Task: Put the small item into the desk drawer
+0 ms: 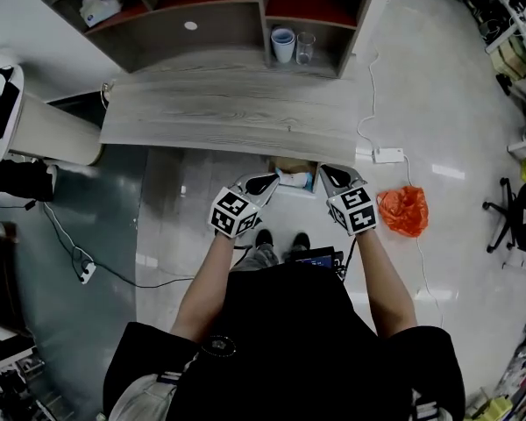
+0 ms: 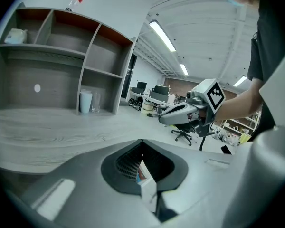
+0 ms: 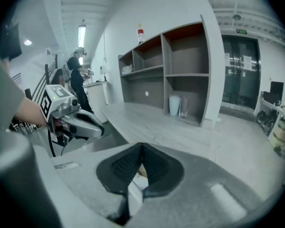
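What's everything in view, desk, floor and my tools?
desk: one, grey wood grain, centre.
shelf unit: one, grey and red-brown, on the desk's far side.
cup: one, pale, lower right compartment.
glass: one, clear, beside the cup.
pack: one, white, upper left compartment.
bottle: one, partly red, atop the shelf unit.
drawer: one, tan inside, open under the desk's near edge.
item: one, white and blue, in the drawer.
bag: one, orange, floor at right.
adapter: one, white, floor right of the desk.
chair: one, black, far right.
left tool: one, grey, left of the drawer, jaws together.
right tool: one, grey, right of the drawer, jaws together.
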